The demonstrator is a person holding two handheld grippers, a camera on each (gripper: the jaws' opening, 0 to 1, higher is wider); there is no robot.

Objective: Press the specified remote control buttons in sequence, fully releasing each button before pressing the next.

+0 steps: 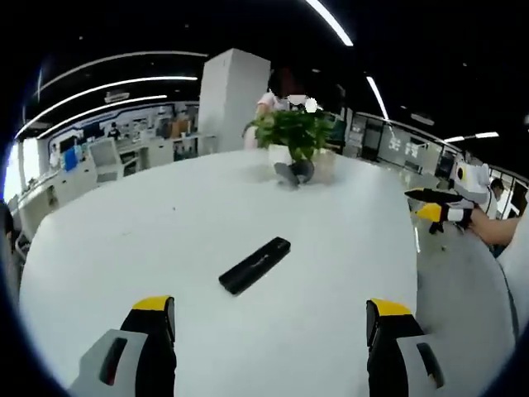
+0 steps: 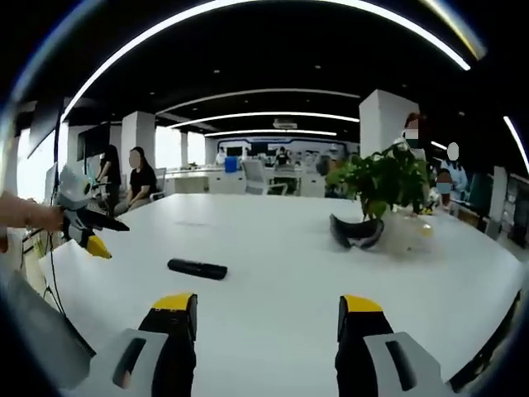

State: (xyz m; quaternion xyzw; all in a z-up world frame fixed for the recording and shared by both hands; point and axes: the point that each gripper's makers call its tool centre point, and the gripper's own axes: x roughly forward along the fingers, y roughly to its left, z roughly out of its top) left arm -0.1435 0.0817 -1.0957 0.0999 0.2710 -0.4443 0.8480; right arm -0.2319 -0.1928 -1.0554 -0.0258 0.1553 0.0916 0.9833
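Note:
A slim black remote control (image 1: 254, 265) lies flat on the white table (image 1: 165, 223), lying diagonally a short way ahead of my left gripper (image 1: 270, 318). That gripper's yellow-tipped jaws stand wide apart, open, with nothing between them. In the right gripper view the remote control (image 2: 197, 268) lies left of centre, ahead and to the left of my right gripper (image 2: 269, 316), which is open and holds nothing. The right gripper (image 1: 438, 207) also shows at the table's right edge in the left gripper view, held by a hand. The left gripper (image 2: 87, 227) appears at the left of the right gripper view.
A potted green plant (image 1: 293, 132) stands at the far side of the table, with a dark curved object (image 2: 357, 231) at its foot. People sit at the room's left side (image 2: 132, 186). Desks and chairs (image 2: 256, 178) fill the background. A white pillar (image 1: 231, 95) rises behind the table.

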